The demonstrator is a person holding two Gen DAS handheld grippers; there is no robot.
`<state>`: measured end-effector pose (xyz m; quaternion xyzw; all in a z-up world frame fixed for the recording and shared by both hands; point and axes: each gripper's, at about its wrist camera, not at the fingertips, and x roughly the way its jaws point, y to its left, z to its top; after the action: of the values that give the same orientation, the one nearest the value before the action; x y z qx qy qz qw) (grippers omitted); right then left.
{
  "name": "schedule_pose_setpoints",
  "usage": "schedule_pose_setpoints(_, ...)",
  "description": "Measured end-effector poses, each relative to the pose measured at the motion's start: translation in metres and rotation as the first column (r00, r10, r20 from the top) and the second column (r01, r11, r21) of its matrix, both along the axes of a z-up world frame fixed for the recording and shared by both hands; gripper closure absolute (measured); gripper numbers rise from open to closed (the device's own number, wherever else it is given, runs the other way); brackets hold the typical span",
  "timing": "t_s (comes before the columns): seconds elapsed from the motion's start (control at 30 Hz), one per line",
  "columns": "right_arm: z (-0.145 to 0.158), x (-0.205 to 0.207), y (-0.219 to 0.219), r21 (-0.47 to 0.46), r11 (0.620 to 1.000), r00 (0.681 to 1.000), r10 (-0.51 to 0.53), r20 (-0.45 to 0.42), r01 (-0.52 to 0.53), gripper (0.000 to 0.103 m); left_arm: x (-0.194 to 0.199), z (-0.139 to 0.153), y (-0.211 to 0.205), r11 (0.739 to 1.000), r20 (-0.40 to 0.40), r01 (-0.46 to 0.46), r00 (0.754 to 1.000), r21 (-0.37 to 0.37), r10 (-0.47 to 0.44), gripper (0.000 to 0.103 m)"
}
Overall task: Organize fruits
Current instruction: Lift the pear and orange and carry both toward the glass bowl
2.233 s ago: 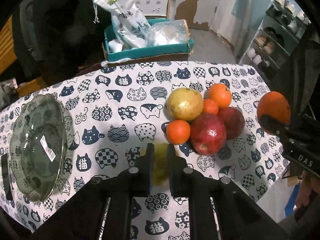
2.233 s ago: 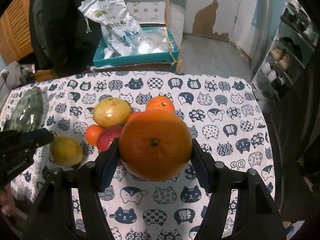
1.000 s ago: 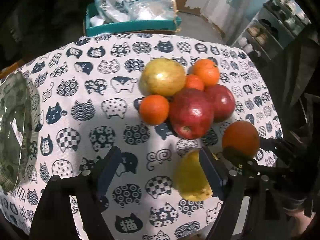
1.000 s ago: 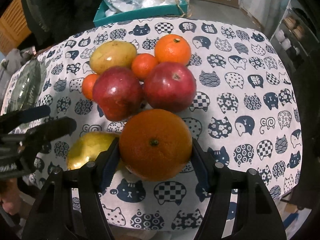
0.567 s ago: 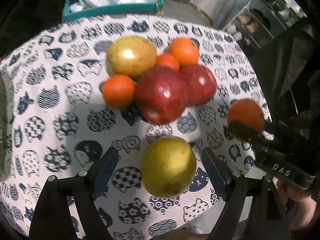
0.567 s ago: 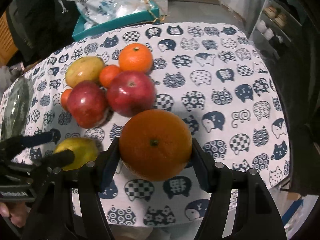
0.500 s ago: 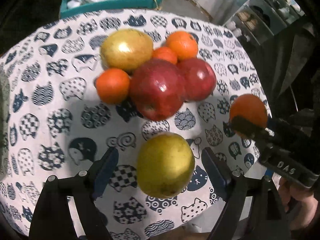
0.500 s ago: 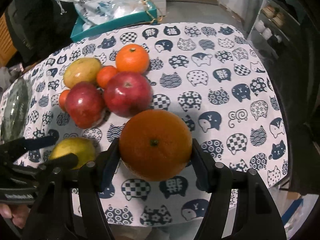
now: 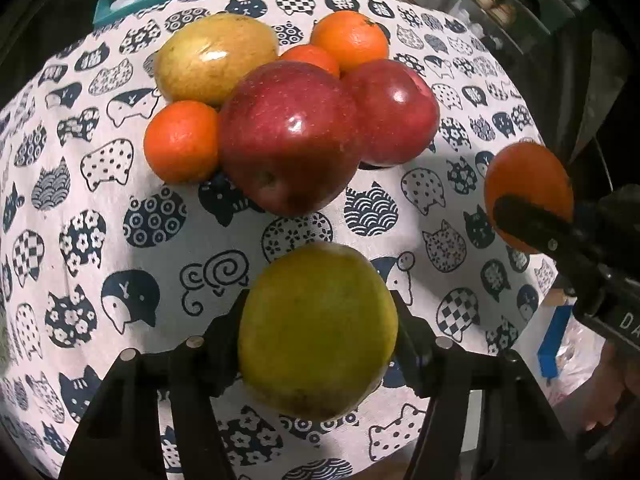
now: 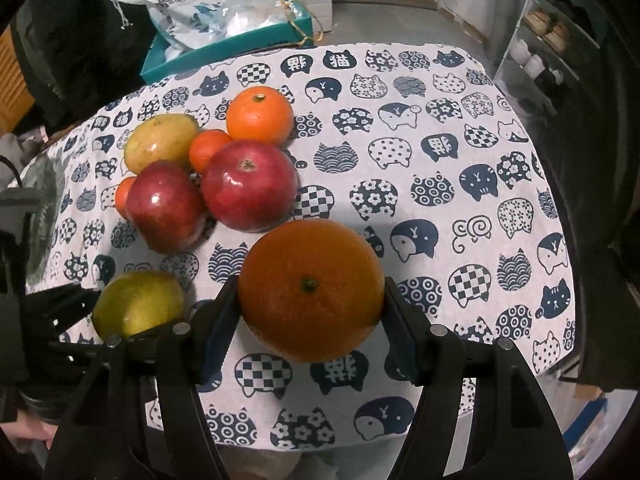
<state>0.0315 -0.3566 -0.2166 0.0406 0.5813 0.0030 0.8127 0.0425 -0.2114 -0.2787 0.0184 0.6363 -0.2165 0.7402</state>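
**Ana:** Fruits first: where are they? From the left wrist view I count 6 in a touching cluster at the upper middle of the frame, on the cat-print tablecloth (image 9: 100,208).

**Ben:** Yes: a yellow-green mango (image 9: 214,58), 2 red apples (image 9: 290,136), a mandarin (image 9: 350,38) at the top and 2 smaller ones beside them. The other 2 are in the tongs. The left gripper (image 9: 318,340) has a yellow-green round fruit (image 9: 318,330), perhaps a pear or citrus, low in the middle of the frame; its jaws are closing, and both pads look to be against its sides.

**Ana:** And the right gripper (image 10: 310,308)?

**Ben:** Clamped on a big orange (image 10: 310,290), stem end facing the camera, at the lower middle of the right wrist view.

**Ana:** How will they handle?

**Ben:** My guess is firm, fairly heavy, and round enough to roll. The apples are glossy, so probably slippery; the orange's dimpled peel should grip better. I would take each across its widest part, as both are here, and squeeze gently, since the greenish one shows a brown mark low down and may bruise.

**Ana:** A glass dish (image 10: 42,216) sits at the left edge.
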Motion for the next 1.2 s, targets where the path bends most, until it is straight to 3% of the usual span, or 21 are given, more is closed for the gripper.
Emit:
schedule_pose_setpoints(0.27, 0.008, 0.000, 0.011, -0.011, 0.999, 0.999, 0.035, 0.035, -0.034, 0.035, -0.006, 0.010, 0.009, 0.998, 0.083, -0.006, 0.997, 0.058, 0.001, 0.038)
schedule_pose_setpoints(0.63, 0.031, 0.005, 0.031, -0.024, 0.997, 0.991, 0.075, 0.111, -0.073, 0.035, -0.002, 0.052, 0.046, 0.995, 0.209, -0.091, 0.975, 0.046, 0.079, 0.038)
schedule_pose_setpoints(1.0, 0.062, 0.007, 0.056, -0.020, 0.993, 0.975, 0.116, 0.192, -0.114, 0.035, -0.002, 0.094, 0.081, 0.985, 0.308, -0.174, 0.937, -0.005, 0.167, 0.038)
schedule_pose_setpoints(1.2, 0.081, 0.008, 0.076, -0.028, 0.988, 0.959, 0.156, 0.237, -0.153, 0.035, -0.008, 0.120, 0.102, 0.978, 0.384, -0.210, 0.902, -0.008, 0.197, 0.038)
